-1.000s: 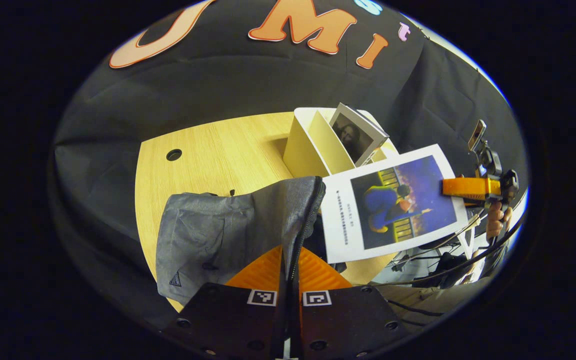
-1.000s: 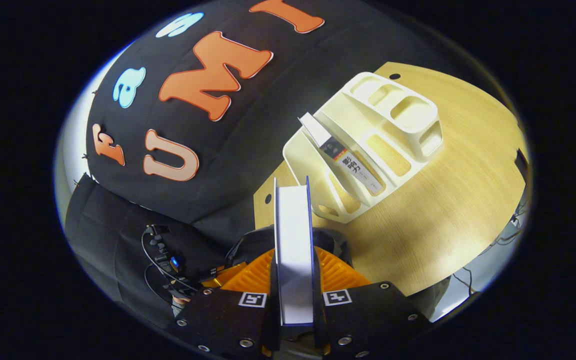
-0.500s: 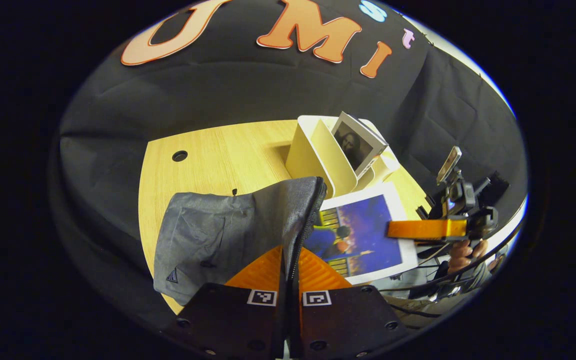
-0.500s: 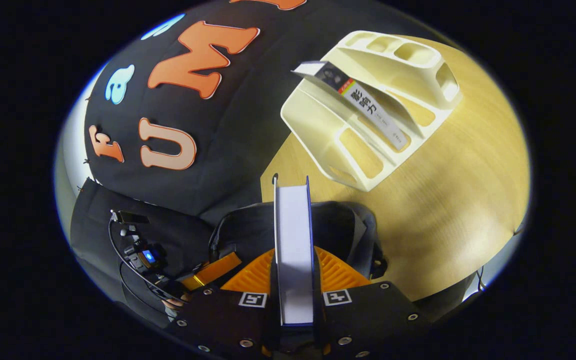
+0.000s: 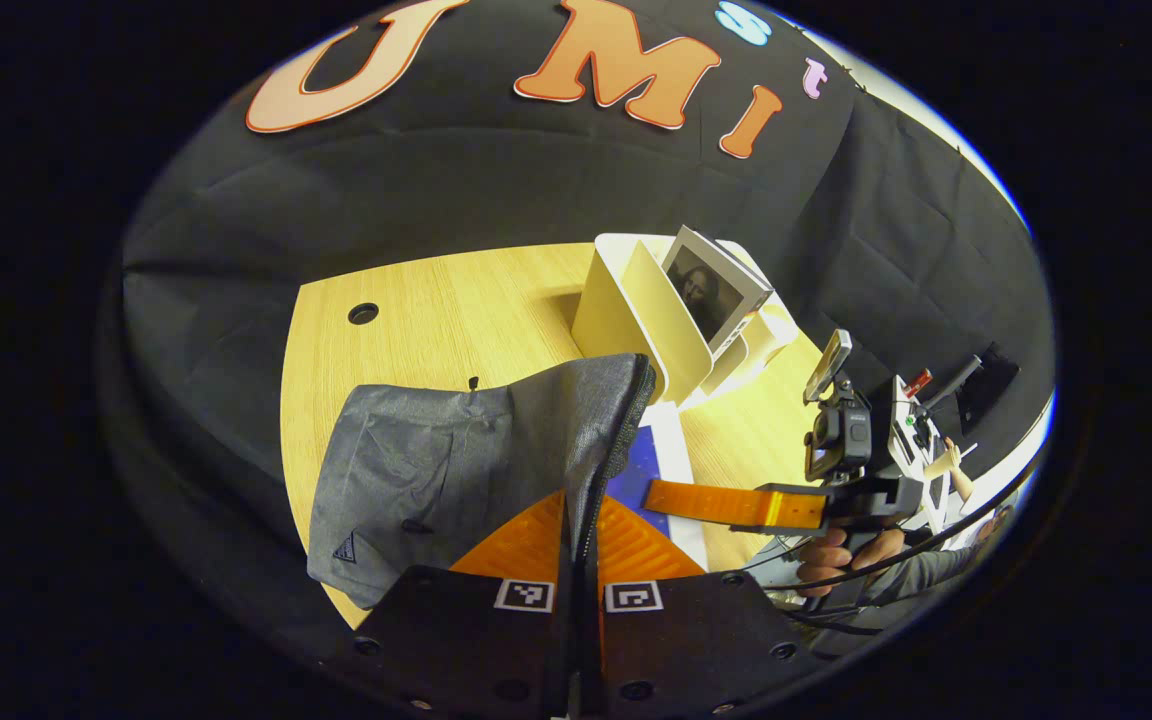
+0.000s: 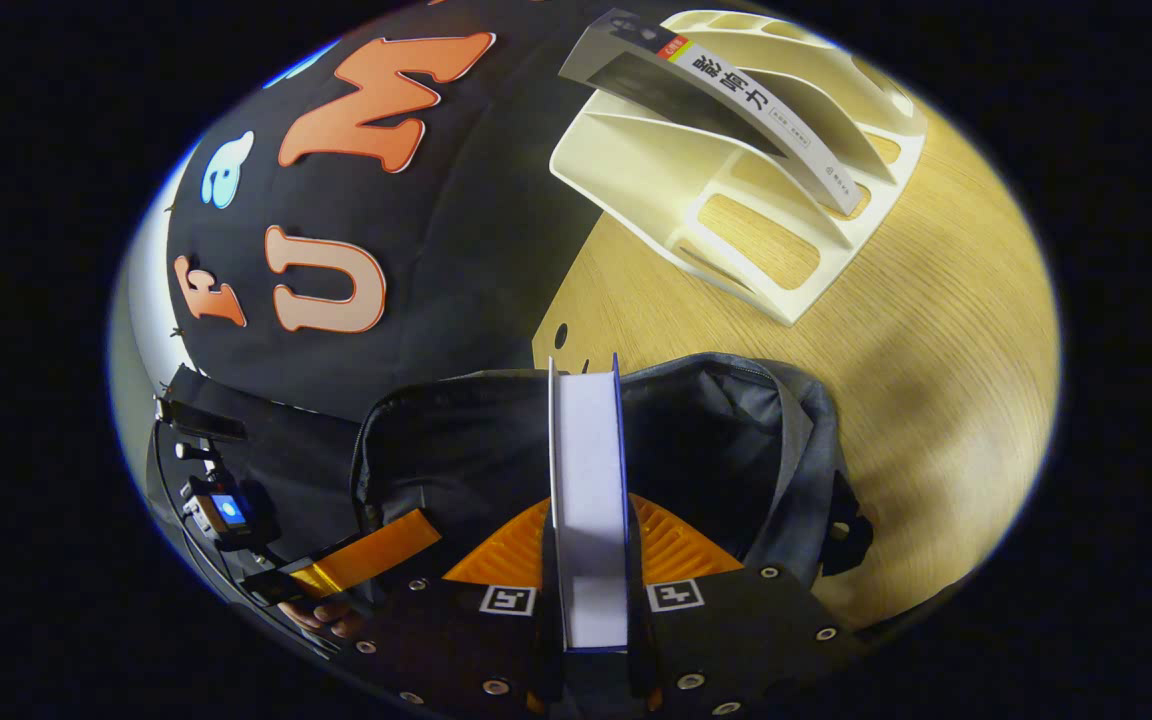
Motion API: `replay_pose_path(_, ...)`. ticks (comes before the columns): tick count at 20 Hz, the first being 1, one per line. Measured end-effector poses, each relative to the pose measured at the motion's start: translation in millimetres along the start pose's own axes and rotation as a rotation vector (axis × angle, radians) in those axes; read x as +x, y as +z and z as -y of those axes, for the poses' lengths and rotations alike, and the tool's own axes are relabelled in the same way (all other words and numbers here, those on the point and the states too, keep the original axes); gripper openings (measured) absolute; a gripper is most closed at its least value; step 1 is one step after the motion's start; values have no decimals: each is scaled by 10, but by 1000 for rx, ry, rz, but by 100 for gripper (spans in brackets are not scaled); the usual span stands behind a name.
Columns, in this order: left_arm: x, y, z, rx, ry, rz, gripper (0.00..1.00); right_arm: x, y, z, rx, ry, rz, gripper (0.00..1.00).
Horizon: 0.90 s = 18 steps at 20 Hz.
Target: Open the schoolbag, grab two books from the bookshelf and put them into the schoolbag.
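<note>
Right claw (image 6: pixel 588 600) clenched on a white-edged book (image 6: pixel 588 480) over the open grey fabric schoolbag (image 6: pixel 716 450), left claw (image 5: pixel 576 560) pinching its zipper rim — cream slotted bookshelf (image 6: pixel 736 200) behind on the wood-grain desk (image 6: pixel 936 330), holding another book (image 6: pixel 736 95).

Grey sleeve (image 5: pixel 921 572), blk cables (image 5: pixel 896 560)

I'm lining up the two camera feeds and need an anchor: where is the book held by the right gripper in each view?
Left gripper view: the held book is a blue and white sliver right of centre, going behind the schoolbag's zipper edge.
Right gripper view: bottom centre, edge-on between the right gripper's fingers, over the open bag.
Shared landmark: the cream bookshelf with a book leaning in it.
</note>
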<state>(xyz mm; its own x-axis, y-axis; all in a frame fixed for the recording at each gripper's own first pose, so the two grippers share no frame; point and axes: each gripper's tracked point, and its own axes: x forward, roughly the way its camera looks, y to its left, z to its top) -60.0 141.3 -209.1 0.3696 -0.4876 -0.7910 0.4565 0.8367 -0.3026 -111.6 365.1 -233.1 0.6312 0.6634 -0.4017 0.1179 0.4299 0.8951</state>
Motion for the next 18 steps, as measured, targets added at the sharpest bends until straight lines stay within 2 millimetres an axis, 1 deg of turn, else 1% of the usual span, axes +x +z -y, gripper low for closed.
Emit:
replay_pose_path(1,-4,10,-1,0,-1,2,7,74,-5,-6,3,4,-2,26)
replay_pose_path(2,-6,3,1,1,-1,1,5,128,-12,-7,7,8,-2,26)
replay_pose_path(5,0,15,-18,7,5,7,5,293,-43,-1,23,7,-23,26)
replay_pose_path(6,0,13,-20,1,8,9,5,333,-88,-2,31,-1,-54,26)
replay_pose_path(8,-6,19,-4,-13,15,10,5,424,-185,46,30,-30,-107,30)
replay_pose_path(9,-1,23,1,-15,21,10,5,453,-263,128,11,-68,-150,34)
replay_pose_path(10,-7,21,-28,-14,35,13,5,470,-397,195,-4,-105,-209,37)
replay_pose_path(11,3,27,-41,-17,48,17,5,458,-495,274,-22,-147,-266,45)
replay_pose_path(12,9,29,-54,-22,62,21,5,403,-535,314,-55,-174,-303,48)
replay_pose_path(13,15,39,-59,-28,76,26,5,349,-530,369,-102,-198,-329,52)
replay_pose_path(15,32,49,-56,-46,92,33,5,306,-457,434,-231,-242,-357,56)
replay_pose_path(16,35,43,-55,-57,99,34,5,250,-430,451,-278,-264,-364,57)
replay_pose_path(17,36,50,-54,-67,109,37,5,197,-386,451,-308,-271,-371,61)
replay_pose_path(18,40,38,-51,-76,117,35,5,120,-303,406,-325,-266,-374,62)
